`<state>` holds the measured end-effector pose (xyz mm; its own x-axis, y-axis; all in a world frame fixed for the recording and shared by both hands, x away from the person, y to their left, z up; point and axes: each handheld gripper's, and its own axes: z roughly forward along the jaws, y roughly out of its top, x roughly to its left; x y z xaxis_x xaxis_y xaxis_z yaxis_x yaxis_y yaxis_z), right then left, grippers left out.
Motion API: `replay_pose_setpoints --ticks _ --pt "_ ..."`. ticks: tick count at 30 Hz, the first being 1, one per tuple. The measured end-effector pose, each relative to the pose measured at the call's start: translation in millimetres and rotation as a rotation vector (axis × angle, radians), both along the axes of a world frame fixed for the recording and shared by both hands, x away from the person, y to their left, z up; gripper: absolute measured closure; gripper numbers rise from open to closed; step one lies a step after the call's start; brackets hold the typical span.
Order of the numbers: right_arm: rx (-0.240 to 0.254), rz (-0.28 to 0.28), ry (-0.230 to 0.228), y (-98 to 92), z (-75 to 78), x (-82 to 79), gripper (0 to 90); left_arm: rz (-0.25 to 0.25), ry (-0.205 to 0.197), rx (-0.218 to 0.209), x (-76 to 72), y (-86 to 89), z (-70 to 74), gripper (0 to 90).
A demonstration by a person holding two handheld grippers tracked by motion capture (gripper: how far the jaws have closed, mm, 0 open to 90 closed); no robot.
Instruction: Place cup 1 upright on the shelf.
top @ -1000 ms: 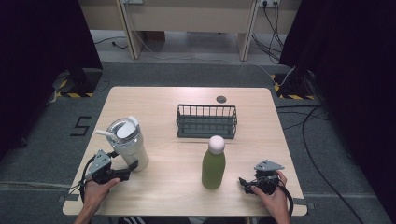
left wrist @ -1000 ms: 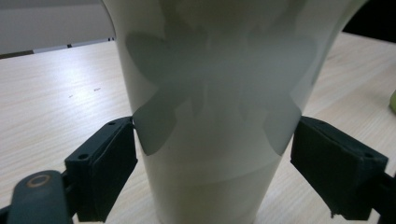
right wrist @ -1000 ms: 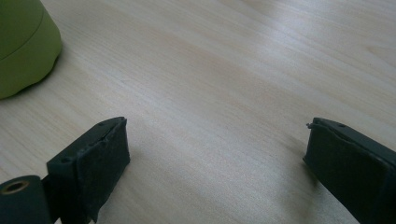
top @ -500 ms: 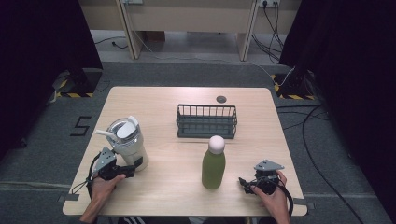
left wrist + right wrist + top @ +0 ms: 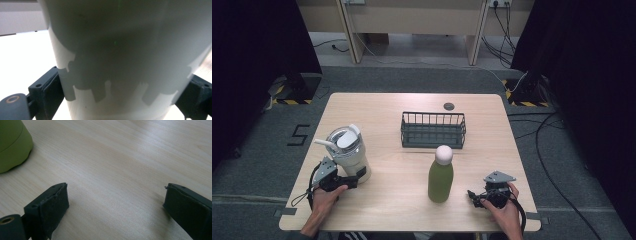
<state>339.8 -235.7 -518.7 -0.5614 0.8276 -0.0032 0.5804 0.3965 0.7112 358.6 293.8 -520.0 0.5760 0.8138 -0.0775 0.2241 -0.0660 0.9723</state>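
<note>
A white lidded tumbler (image 5: 346,152) with a handle stands at the table's left. My left gripper (image 5: 356,178) reaches in at its base from the near side. In the left gripper view the tumbler's wall (image 5: 120,50) sits between the two black jaws of the left gripper (image 5: 117,85). They stand wide and close along both sides, with no squeeze visible. My right gripper (image 5: 473,195) rests low at the front right, open, with bare wood between the jaws of the right gripper (image 5: 116,195). A green bottle (image 5: 440,177) with a pale cap stands just to its left, its base (image 5: 12,145) apart from the jaws.
A dark wire basket (image 5: 433,136) stands at the table's middle back, with a small dark disc (image 5: 448,106) behind it. The wooden table (image 5: 402,200) has its front edge right by both hands. Cables trail on the grey floor around it.
My left gripper has moved right and slightly forward, up to the tumbler's base. The right gripper, the bottle and the basket have stayed put.
</note>
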Motion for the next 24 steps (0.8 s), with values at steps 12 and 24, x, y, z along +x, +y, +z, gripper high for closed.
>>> replay_pose_setpoints --ticks 12,24 --pt "-0.002 0.008 -0.002 0.0 -0.1 0.9 5.8 0.004 -0.024 0.001 1.2 -2.0 -0.7 9.6" --pt "-0.004 0.008 -0.002 0.2 0.0 1.1 5.6 -0.002 -0.031 0.016 1.3 -2.1 0.6 10.5"
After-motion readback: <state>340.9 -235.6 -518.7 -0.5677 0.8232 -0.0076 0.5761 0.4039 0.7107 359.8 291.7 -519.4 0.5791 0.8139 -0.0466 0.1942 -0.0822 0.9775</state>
